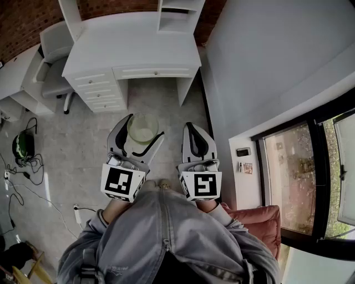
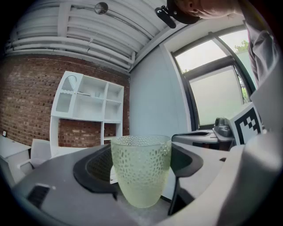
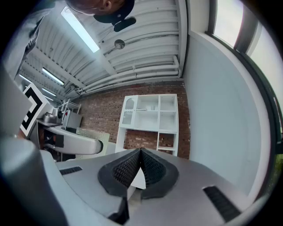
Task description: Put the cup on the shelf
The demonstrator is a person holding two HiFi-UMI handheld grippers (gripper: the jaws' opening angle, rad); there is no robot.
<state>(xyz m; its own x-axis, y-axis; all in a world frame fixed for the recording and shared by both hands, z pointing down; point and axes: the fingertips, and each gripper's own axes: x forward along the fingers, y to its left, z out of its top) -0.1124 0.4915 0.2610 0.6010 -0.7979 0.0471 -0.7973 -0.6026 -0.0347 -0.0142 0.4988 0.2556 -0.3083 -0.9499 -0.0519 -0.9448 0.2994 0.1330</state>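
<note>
A pale green dimpled glass cup [image 1: 143, 128] [image 2: 141, 170] stands upright between the jaws of my left gripper [image 1: 140, 131] [image 2: 142, 165], whose pads press on its sides. My right gripper [image 1: 193, 136] [image 3: 140, 164] is beside it on the right, shut with nothing in it. The white shelf unit [image 2: 88, 112] [image 3: 151, 123] stands ahead against the brick wall, on a white desk [image 1: 133, 47]. In the head view only the shelf's lower part [image 1: 178, 15] shows at the top edge.
A grey chair [image 1: 52, 66] stands left of the desk. Cables and a green object [image 1: 21, 147] lie on the floor at the left. A grey wall [image 1: 266, 61] and a window [image 1: 299, 177] run along the right. A red seat [image 1: 258, 219] is behind me.
</note>
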